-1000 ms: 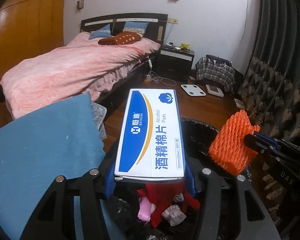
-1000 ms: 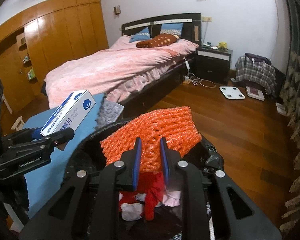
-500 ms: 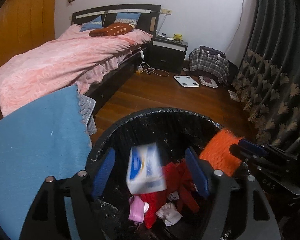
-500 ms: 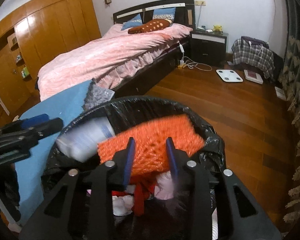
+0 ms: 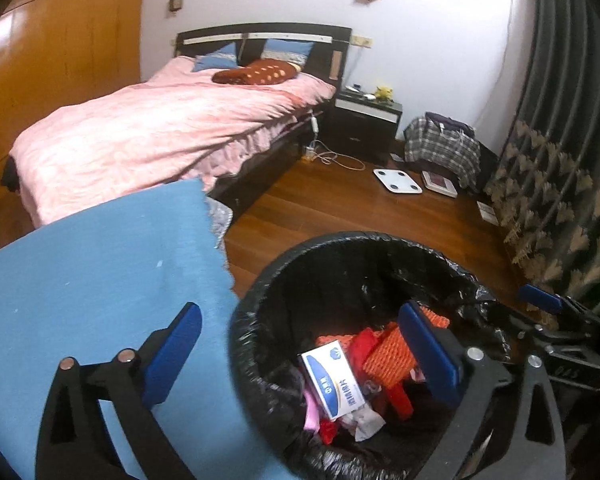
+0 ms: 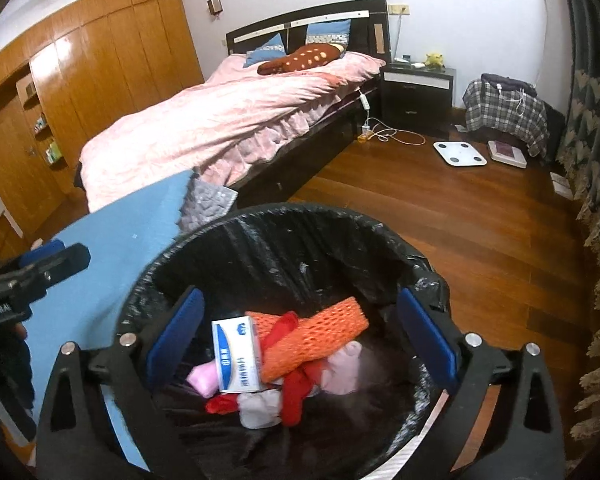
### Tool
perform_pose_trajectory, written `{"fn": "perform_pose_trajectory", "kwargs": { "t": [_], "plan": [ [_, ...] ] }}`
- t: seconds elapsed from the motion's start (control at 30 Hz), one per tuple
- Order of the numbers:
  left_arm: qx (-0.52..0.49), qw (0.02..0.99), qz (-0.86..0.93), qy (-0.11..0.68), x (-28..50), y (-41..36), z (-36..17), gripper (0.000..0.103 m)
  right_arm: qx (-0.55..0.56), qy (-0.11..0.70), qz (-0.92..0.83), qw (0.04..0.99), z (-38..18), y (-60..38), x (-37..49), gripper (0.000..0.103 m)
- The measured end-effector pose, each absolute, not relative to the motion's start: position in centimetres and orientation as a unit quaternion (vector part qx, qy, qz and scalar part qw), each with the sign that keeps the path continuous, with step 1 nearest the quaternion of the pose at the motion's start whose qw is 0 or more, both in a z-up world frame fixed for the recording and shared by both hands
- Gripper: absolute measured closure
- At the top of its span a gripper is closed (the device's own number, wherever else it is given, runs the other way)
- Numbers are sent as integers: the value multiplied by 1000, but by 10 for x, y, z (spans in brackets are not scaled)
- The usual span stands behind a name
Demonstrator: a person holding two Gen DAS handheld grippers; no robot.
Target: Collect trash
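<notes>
In the left wrist view, the left gripper (image 5: 300, 344) has just been opening; its jaws stand spread wide with nothing between the blue pads (image 5: 172, 354). One pad sits over the blue cloth (image 5: 100, 280) at nine o'clock, the other over the trash bin (image 5: 300, 256), which is lined with a black bag and fills the lower right from four to six o'clock. Inside the bin, the white-and-blue alcohol pads box (image 5: 332, 380) lies tilted on red and pink scraps, touching the orange foam net (image 5: 388, 354) just to its three o'clock. The right gripper (image 5: 556, 320) shows at three o'clock beside the bin's rim. A bed (image 5: 160, 128) with pink bedding lies toward eleven o'clock, a white scale (image 5: 397, 180) on the wood floor toward one o'clock.

In the right wrist view, the right gripper (image 6: 300, 336) has likewise just been opening, its jaws released and empty, spanning the bin (image 6: 300, 220). The box (image 6: 236, 354) rests at the centre, the foam net (image 6: 316, 336) lying across the scraps against its right edge. The left gripper (image 6: 36, 268) reaches in at nine o'clock above the cloth (image 6: 112, 240).
</notes>
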State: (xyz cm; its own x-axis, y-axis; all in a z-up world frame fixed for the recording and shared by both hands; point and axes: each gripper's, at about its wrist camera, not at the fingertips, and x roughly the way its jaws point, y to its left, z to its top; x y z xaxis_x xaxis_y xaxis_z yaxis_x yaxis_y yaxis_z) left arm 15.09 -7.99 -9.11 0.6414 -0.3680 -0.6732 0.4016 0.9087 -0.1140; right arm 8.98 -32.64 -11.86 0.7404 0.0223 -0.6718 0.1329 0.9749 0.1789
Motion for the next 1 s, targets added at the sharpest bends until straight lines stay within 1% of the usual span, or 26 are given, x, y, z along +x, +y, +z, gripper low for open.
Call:
{"fn": "perform_pose_trajectory", "kwargs": {
  "t": [0.17, 0.7, 1.0],
  "plan": [
    [21, 913, -186, 362, 136, -61, -80, 6, 101, 348, -22, 932, -96, -312, 81, 5],
    [15, 934, -155, 322, 94, -28, -34, 6, 65, 311, 25, 948, -29, -263, 54, 5],
    [12, 944, -148, 296, 75, -16, -19, 6, 47, 303, 45, 951, -9, -241, 46, 5]
  ]
}}
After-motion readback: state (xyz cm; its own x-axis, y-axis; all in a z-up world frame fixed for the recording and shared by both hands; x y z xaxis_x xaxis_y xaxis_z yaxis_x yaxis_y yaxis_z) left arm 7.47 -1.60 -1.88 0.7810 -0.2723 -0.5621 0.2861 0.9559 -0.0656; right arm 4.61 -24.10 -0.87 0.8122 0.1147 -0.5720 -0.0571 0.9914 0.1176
